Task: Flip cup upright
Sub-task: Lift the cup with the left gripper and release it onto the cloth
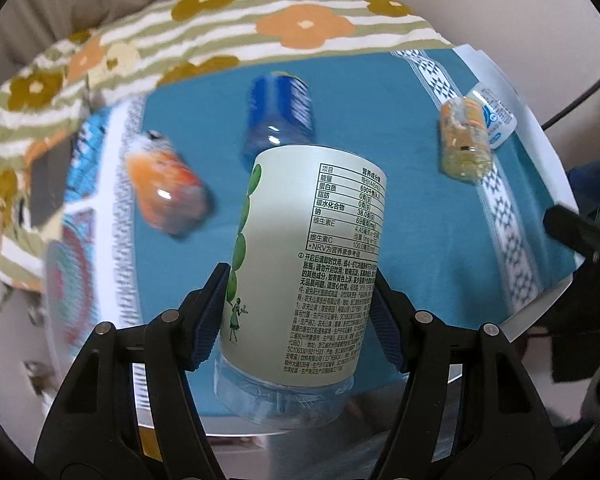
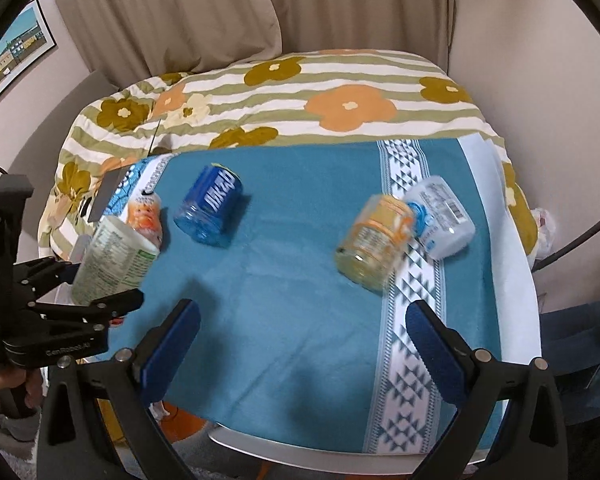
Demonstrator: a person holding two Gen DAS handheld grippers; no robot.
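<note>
Left wrist view: the left gripper (image 1: 300,312) has its fingers (image 1: 210,316) clamped on the pale green-labelled cup (image 1: 304,264), held tilted above the teal cloth (image 1: 420,216). Beyond lie an orange cup (image 1: 166,188) and a blue cup (image 1: 278,118).

Right wrist view: the right gripper (image 2: 300,344) hangs over the cloth with fingers (image 2: 170,340) wide apart; the held cup sits far left, a yellow cup (image 2: 374,242) on its side.

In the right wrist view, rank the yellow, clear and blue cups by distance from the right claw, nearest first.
From the right claw:
1. Yellow cup, ahead, slightly right.
2. Clear cup, just beyond it, further right.
3. Blue cup, far left.
</note>
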